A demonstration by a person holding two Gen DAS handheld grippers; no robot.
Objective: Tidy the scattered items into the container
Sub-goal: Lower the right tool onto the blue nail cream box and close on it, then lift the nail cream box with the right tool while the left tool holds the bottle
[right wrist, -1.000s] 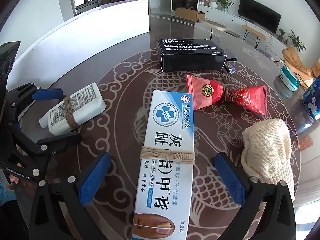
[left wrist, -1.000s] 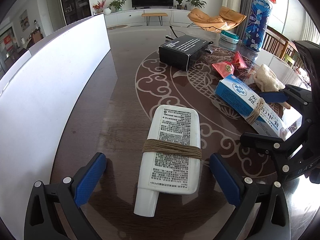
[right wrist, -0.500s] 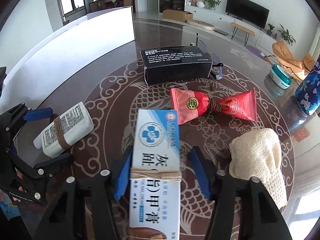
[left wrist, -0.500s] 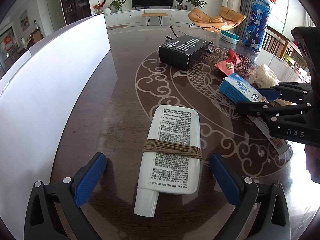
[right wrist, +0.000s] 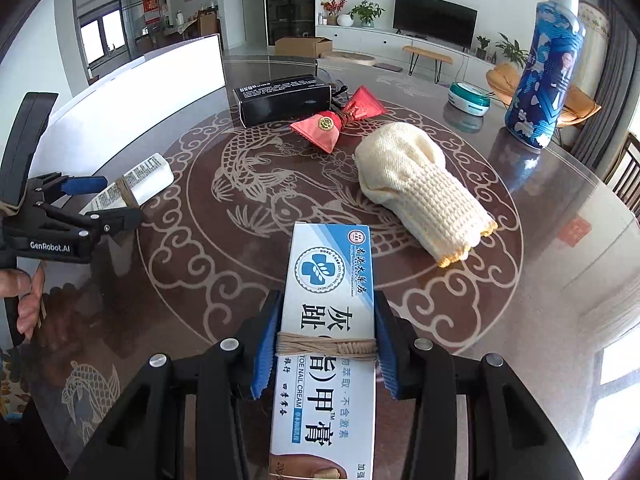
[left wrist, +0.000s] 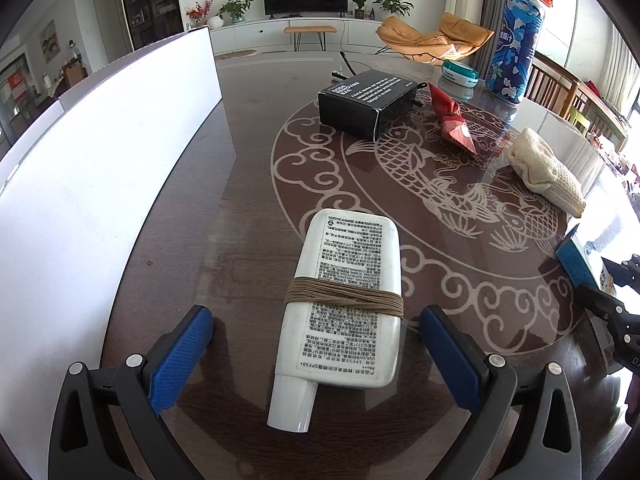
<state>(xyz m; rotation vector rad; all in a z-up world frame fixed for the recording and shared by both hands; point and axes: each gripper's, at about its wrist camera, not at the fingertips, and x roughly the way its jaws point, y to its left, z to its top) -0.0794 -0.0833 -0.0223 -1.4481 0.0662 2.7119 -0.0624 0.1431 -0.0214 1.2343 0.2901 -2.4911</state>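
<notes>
My right gripper [right wrist: 326,344] is shut on a blue and white cream box [right wrist: 330,280] bound with twine, both blue pads pressing its long sides. The box's far end sticks out over the table. In the left wrist view that box [left wrist: 576,260] and right gripper [left wrist: 616,312] show at the right edge. My left gripper [left wrist: 316,320] stands open astride a white tube [left wrist: 344,304] wrapped in twine, which lies flat on the table with its cap towards me. The pads do not touch it. The large white container [left wrist: 100,184] runs along the left.
On the dark patterned table [left wrist: 248,200] lie a black box [left wrist: 364,100], a red sweet packet [left wrist: 452,120] and a cream knitted cloth [left wrist: 548,172]. A tall blue bottle [left wrist: 516,40] and a teal tin [left wrist: 460,74] stand at the far right. A hand [right wrist: 24,300] holds the left gripper.
My right gripper closed on the cream box and carried it to the right, away from the tube. The red packet has turned where it lay. The left gripper and tube stayed still.
</notes>
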